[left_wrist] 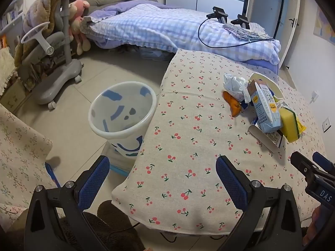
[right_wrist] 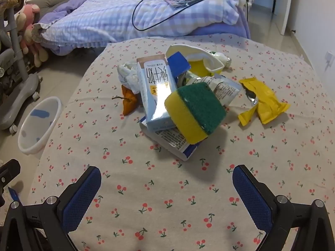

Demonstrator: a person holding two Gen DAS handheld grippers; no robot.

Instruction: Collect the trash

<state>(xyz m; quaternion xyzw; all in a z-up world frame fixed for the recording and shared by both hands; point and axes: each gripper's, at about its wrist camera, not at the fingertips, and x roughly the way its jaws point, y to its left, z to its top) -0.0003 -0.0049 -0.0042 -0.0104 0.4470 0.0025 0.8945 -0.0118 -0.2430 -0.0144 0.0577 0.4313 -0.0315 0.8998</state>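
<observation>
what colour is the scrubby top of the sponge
Dark green, on a yellow sponge body; clearest in the right wrist view.

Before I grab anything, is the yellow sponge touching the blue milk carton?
Touching. In the right wrist view the sponge leans directly against the milk carton, with no tablecloth visible between them.

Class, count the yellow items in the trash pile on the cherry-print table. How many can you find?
3: the sponge with its green top at the pile's front, a torn wrapper lying apart to the right, and a yellow piece under the white dish. Others may be buried.
</observation>
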